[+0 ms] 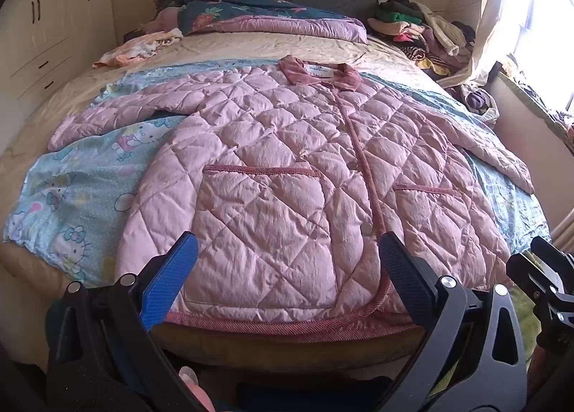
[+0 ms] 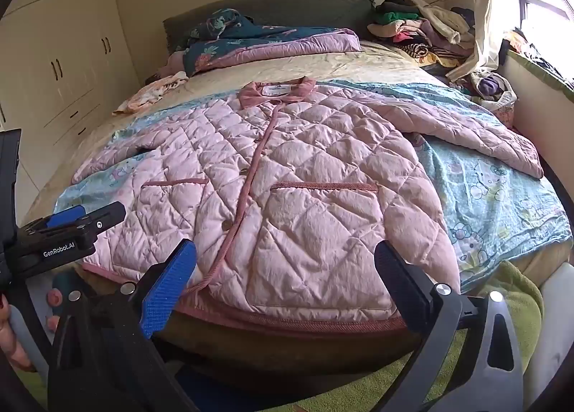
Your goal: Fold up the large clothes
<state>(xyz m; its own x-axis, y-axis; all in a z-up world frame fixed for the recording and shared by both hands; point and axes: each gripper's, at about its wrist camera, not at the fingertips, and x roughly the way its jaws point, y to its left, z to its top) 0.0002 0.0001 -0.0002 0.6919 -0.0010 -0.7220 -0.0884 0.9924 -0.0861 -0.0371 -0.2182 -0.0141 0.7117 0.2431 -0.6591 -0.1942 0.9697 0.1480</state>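
My left gripper (image 1: pixel 287 254) and right gripper (image 2: pixel 285 261) both stand spread wide, holding nothing, poised over the hem of the pink quilted jacket (image 1: pixel 287 160). It lies flat, buttoned, sleeves out, on a blue cartoon sheet (image 1: pixel 71 189) across the bed (image 1: pixel 251 46). Heaped clothes (image 2: pixel 423 28) crowd the far corner by the window.

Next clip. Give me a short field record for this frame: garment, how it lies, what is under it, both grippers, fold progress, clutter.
garment: pink quilted jacket, buttoned, collar toward the headboard
lay: flat, front up, both sleeves spread outward
under it: cartoon-cat blanket on the bed
left gripper: open, above the hem, holding nothing
right gripper: open, above the hem, holding nothing
fold progress: none visible
clutter: clothes pile by the window, folded quilt near the headboard
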